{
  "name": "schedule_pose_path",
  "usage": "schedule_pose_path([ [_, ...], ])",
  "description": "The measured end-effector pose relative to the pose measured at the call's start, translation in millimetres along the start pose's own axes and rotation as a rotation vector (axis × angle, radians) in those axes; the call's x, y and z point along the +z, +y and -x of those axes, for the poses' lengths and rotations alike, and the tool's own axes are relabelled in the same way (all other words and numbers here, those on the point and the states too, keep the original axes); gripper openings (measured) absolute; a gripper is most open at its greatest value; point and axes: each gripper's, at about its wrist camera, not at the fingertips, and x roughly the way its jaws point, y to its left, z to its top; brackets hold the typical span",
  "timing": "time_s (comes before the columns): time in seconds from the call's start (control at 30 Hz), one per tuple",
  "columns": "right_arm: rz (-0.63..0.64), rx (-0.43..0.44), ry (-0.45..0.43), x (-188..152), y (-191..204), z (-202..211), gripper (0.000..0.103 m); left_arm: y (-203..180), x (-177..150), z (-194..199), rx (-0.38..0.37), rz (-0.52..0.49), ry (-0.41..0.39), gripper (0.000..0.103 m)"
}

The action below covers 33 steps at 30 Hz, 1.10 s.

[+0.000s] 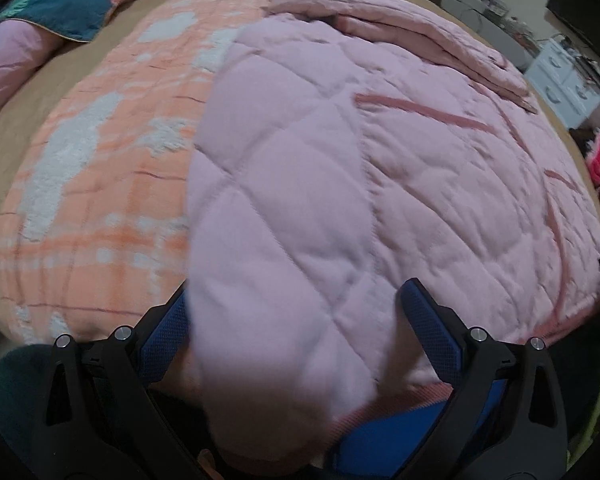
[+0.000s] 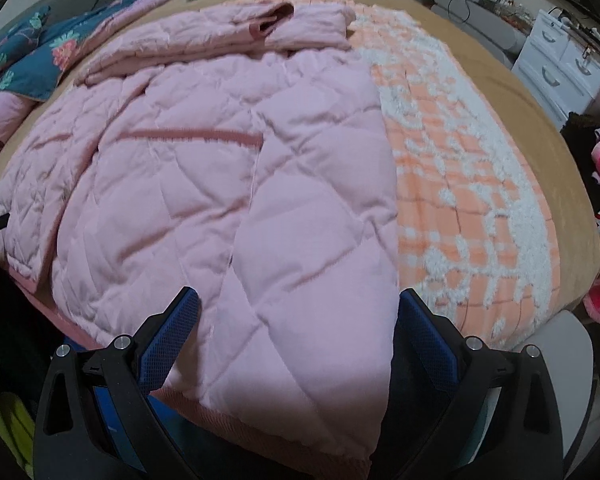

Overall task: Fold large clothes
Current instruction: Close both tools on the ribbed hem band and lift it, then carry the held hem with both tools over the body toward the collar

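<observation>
1. Left wrist view is showing the bed (image 1: pixel 24 116) carrying an orange-and-white blanket (image 1: pixel 100 184) as a folding surface.
2. Lying spread over the blanket is the pink quilted jacket (image 1: pixel 400 184), its sleeve (image 2: pixel 204 36) folded across the far end.
3. Straddling the jacket's near hem, the left hand-held gripper (image 1: pixel 296 320) is standing wide open, gripping nothing.
4. Likewise the right hand-held gripper (image 2: pixel 300 320) is gaping over the near hem, probably readying a lift.
</observation>
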Motion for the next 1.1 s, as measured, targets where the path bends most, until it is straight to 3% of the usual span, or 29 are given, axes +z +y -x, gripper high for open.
schedule_pose_path([
  [0.23, 0.051, 0.037, -0.006, -12.1, 7.5, 6.1, 0.094, -8.5, -7.5, 1.9, -0.006, -0.017, -0.001, 0.094],
  [0.3, 0.052, 0.055, -0.02, -16.2, 7.3, 7.7, 0.084, -7.6, -8.3, 1.9, -0.011, -0.013, -0.002, 0.094],
  [0.37, 0.042, 0.062, -0.057, -18.3, 6.0, 14.2, 0.044, -7.1, -7.9, 1.7, -0.014, -0.01, -0.001, 0.094],
  [0.47, 0.014, 0.148, -0.168, -17.2, 3.1, 37.6, 0.028, -9.0, -7.9, 4.4, -0.015, -0.008, -0.01, 0.094],
  [0.57, 0.0, 0.207, -0.277, -5.7, 3.9, 61.4, 0.024, -9.3, -8.4, 7.8, -0.026, -0.007, -0.019, 0.092],
  [0.63, -0.009, 0.255, -0.337, 5.5, 3.0, 73.9, 0.024, -8.9, -8.7, 10.4, -0.026, -0.006, -0.029, 0.076],
  [0.7, -0.021, 0.285, -0.376, 17.1, 0.6, 82.0, 0.023, -9.4, -8.4, 16.2, -0.01, -0.005, -0.045, 0.047],
  [0.8, -0.041, 0.318, -0.419, 35.1, -5.3, 90.5, 0.022, -17.1, -6.9, 28.4, 0.016, -0.046, -0.082, 0.018],
  [0.9, -0.049, 0.341, -0.451, 47.9, -7.2, 95.5, 0.022, -28.0, -2.7, 43.5, 0.031, -0.101, -0.136, 0.01],
  [1.1, -0.106, 0.378, -0.493, 61.6, -18.4, 97.0, 0.022, -36.7, 28.0, 70.2, 0.016, -0.126, -0.242, 0.008],
])
